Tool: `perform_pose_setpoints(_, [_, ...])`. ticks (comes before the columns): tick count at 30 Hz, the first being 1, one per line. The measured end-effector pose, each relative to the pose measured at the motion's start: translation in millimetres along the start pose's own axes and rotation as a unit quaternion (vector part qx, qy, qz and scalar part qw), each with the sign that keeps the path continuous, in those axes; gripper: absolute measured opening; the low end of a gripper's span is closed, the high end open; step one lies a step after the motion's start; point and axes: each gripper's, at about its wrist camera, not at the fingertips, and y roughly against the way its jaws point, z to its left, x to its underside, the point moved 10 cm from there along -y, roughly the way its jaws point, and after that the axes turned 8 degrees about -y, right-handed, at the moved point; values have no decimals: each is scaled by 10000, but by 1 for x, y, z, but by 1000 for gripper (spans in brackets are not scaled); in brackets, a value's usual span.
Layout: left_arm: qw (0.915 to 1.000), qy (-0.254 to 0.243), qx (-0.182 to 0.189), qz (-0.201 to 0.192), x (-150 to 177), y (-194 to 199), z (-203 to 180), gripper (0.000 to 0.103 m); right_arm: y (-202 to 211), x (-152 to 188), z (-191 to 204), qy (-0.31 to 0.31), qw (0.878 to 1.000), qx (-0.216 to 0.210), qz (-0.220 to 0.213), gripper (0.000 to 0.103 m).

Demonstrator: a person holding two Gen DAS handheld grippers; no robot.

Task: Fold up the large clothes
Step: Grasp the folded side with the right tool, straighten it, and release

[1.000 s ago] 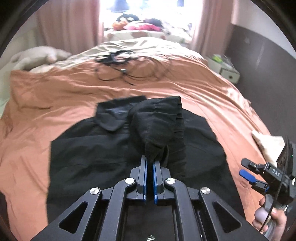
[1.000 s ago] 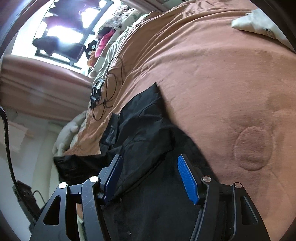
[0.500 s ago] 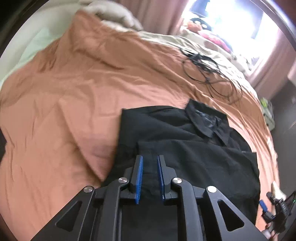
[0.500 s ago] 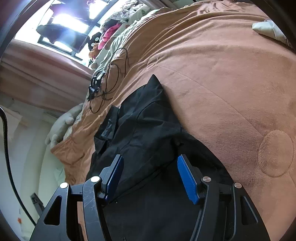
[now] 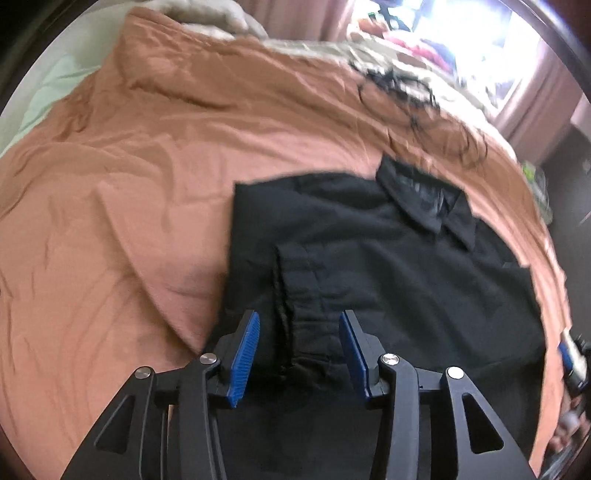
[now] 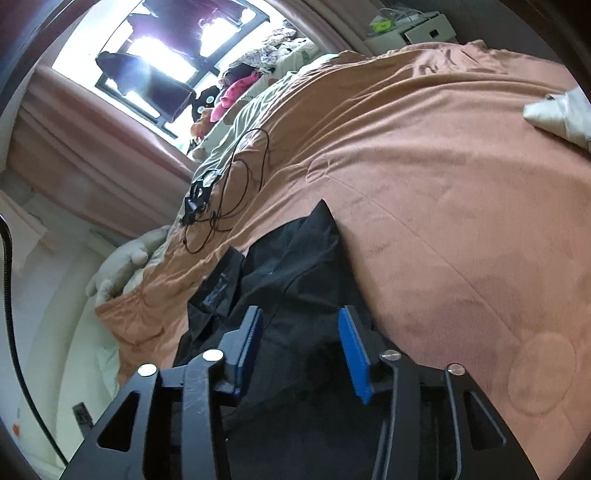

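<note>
A black collared shirt [image 5: 388,258] lies flat on the bed, collar [image 5: 424,199] toward the window. One sleeve [image 5: 306,280] is folded over the body, its cuff end lying loose between the fingers of my left gripper [image 5: 299,317]. Those jaws are opening, and the blue pads stand clear of the cloth on both sides. In the right wrist view the same shirt [image 6: 291,258] fills the lower middle. My right gripper [image 6: 301,312] hovers over the shirt's side edge with its jaws closing. Black fabric lies between and below the pads, and they do not press on it.
The orange-brown bedspread [image 5: 129,184] is wrinkled around the shirt. A tangle of black cables [image 6: 229,206] lies beyond the collar. A pale plush toy [image 6: 118,266] sits at the bed's edge, a white cloth [image 6: 557,110] at the far right, a white nightstand [image 6: 413,29] beyond.
My left gripper carried the bunched sleeve across the shirt and down, laid it on the body and let go, its jaws spreading. The right gripper's jaws narrowed over the shirt's side.
</note>
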Motion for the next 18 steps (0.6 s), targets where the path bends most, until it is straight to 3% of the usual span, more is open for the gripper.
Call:
perform_pose_setpoints(6, [9989,-322,-259,241,8,-35,0,47,-36,-1,3,251,9992,179,258,31])
perform_pose_setpoints(10, [9985,-379,-258,304,11,-48,3,47,-67,7,-5,535,9948,620,601,31])
perform_pose_setpoints(11, [9983,-413,-266,299,11,-50,3,47,-74,12,-11,605,9923,811,712,28])
perform_pose_setpoints(14, [9975,-550,-353,275,11,-53,2,48,-80,18,-31,917,9820,1478,735,0])
perform_pose_setpoints(18, [9965,-615,-513,251,8,-52,5,48,-66,17,-34,1180,9739,1832,635,0])
